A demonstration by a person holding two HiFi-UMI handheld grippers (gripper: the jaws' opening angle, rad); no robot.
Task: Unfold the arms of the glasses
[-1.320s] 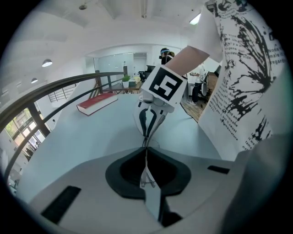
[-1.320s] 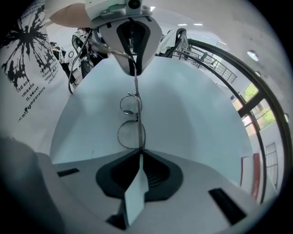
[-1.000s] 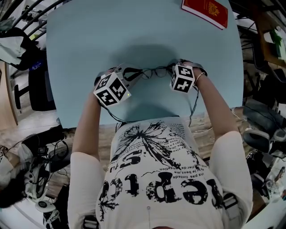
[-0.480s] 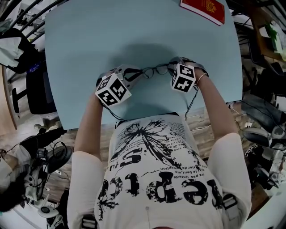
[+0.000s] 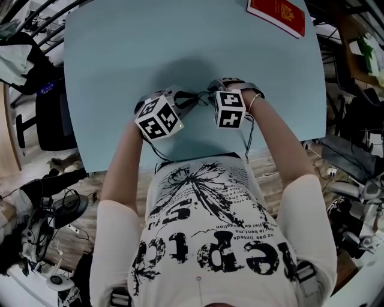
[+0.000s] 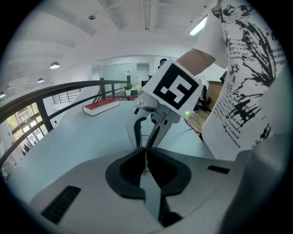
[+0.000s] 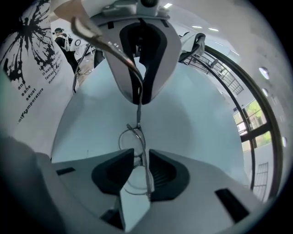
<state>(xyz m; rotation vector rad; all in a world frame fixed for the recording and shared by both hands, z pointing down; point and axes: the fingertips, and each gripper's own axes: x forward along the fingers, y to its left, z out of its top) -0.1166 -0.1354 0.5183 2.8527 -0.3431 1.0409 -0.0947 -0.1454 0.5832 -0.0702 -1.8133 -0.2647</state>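
The thin metal-framed glasses (image 5: 193, 96) hang just above the light blue table (image 5: 120, 54), between my two grippers. My left gripper (image 5: 179, 101) is shut on one thin arm (image 6: 147, 153) of the glasses, seen in the left gripper view, where the pads (image 6: 158, 167) pinch the wire. My right gripper (image 5: 219, 95) has just been opening. In the right gripper view its jaws (image 7: 141, 157) stand apart around the lens front (image 7: 132, 137), and the pads (image 7: 160, 167) do not press on it. The left gripper (image 7: 139, 59) shows ahead there, holding the arm.
A red book (image 5: 277, 15) lies at the table's far right corner, also seen in the left gripper view (image 6: 100, 106). Chairs, cables and clutter ring the table. The person's torso is close to the near edge.
My right gripper has slid left along the glasses toward the left gripper and opened its jaws. The left gripper has kept still, shut on the arm.
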